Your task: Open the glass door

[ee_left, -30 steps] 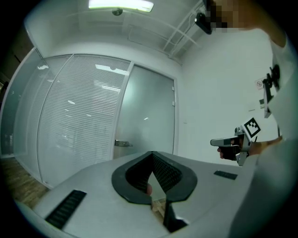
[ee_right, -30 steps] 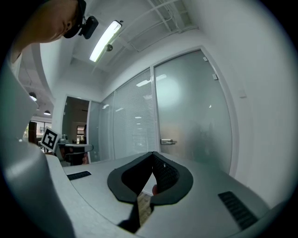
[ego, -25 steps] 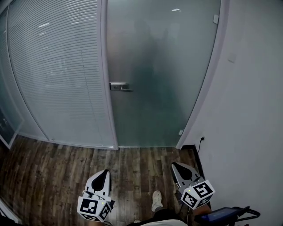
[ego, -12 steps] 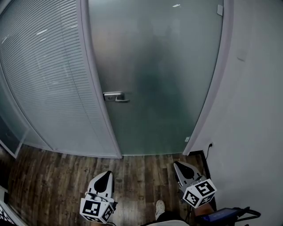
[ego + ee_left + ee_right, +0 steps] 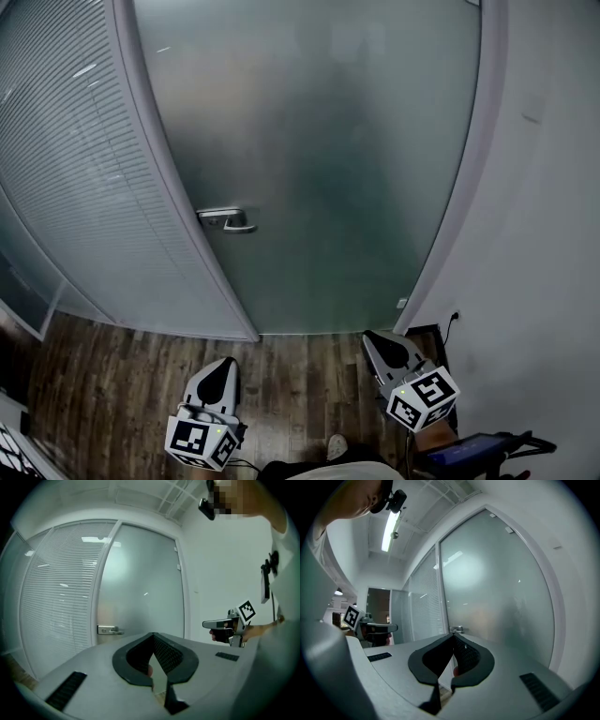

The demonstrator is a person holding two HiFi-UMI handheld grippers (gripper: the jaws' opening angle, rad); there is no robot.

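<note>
Frosted glass door (image 5: 319, 169) stands closed ahead of both grippers. Its metal handle (image 5: 225, 220) is well ahead of the left gripper (image 5: 223, 366). That gripper and the right gripper (image 5: 377, 341) both have jaws together and empty, likely because the handle is out of reach.

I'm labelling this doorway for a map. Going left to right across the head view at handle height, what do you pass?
Blinds panel → door handle → frosted glass door → white wall.

1 glass door (image 5: 319, 169) (frosted), 1 handle (image 5: 226, 220), 2 grippers (image 5: 223, 367) (image 5: 374, 341).
</note>
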